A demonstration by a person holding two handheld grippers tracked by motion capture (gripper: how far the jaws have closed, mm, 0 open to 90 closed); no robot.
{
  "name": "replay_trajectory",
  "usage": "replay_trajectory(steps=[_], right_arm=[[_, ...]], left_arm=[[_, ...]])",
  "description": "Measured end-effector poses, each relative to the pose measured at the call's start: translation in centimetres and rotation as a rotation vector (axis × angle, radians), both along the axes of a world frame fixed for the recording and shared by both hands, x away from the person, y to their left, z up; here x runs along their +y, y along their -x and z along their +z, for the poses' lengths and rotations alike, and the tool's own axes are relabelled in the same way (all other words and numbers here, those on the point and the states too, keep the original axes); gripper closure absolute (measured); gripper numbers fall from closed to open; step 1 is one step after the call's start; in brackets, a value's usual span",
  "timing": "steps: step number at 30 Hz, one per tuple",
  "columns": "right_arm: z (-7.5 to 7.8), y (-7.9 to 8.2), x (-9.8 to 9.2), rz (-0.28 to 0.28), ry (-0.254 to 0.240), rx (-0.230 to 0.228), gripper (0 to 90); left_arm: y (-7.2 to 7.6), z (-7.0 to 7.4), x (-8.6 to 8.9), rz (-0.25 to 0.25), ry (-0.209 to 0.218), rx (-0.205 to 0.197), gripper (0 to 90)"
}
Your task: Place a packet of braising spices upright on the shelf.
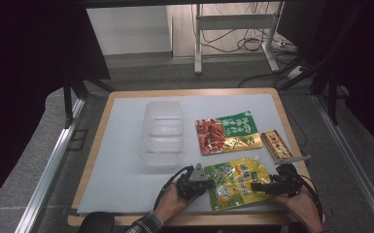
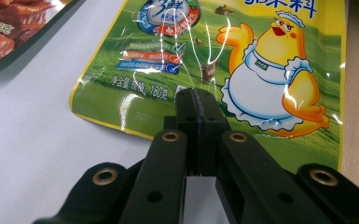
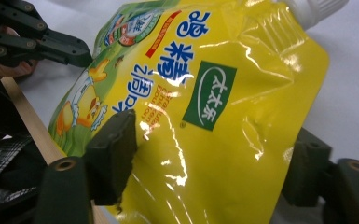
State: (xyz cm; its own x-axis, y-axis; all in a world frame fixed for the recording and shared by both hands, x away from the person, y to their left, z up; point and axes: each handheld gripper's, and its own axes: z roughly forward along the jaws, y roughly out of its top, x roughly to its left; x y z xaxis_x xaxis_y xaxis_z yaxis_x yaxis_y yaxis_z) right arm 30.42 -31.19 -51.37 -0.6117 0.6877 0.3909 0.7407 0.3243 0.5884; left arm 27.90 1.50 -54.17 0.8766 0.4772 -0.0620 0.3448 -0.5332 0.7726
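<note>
A yellow and green spout pouch (image 1: pixel 235 182) with a cartoon chicken lies near the table's front edge, between my two grippers. My left gripper (image 1: pixel 210 184) is at its left corner. In the left gripper view its jaws (image 2: pixel 198 99) are pressed flat together over the pouch's (image 2: pixel 261 56) green corner with nothing between them. My right gripper (image 1: pixel 255 186) is at the pouch's right edge. In the right gripper view it (image 3: pixel 214 133) has the pouch (image 3: pixel 205 93) across its gap, one pad over the printed face and the other behind the edge. The white cap (image 3: pixel 314 9) shows at top.
A clear plastic container (image 1: pixel 162 133) stands on the white mat (image 1: pixel 121 160) at centre left. A red and green snack packet (image 1: pixel 228 135) and a small brown packet (image 1: pixel 276 144) lie behind the pouch. The wooden table edge (image 1: pixel 199 219) runs close in front.
</note>
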Motion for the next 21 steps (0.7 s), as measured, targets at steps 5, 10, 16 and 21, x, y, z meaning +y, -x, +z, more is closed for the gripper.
replay_trajectory(steps=[5, 10, 16, 21], right_arm=[[0.0, -0.4, 0.0, 0.004, -0.049, 0.011, 43.2], [0.0, -0.6, 0.8, 0.037, -0.042, 0.026, 51.7], [0.8, -0.5, 0.1, 0.019, -0.108, 0.006, 76.6], [1.6, -0.2, 0.3, 0.014, -0.144, -0.022, 85.2]], left_arm=[[-0.1, 0.0, 0.1, -0.007, -0.007, 0.003, 90.0], [-0.1, 0.0, 0.1, -0.005, -0.001, 0.008, 90.0], [-0.1, 0.1, 0.2, -0.006, 0.000, 0.005, 90.0], [0.3, 0.2, 0.4, 0.002, 0.011, -0.027, 89.8]])
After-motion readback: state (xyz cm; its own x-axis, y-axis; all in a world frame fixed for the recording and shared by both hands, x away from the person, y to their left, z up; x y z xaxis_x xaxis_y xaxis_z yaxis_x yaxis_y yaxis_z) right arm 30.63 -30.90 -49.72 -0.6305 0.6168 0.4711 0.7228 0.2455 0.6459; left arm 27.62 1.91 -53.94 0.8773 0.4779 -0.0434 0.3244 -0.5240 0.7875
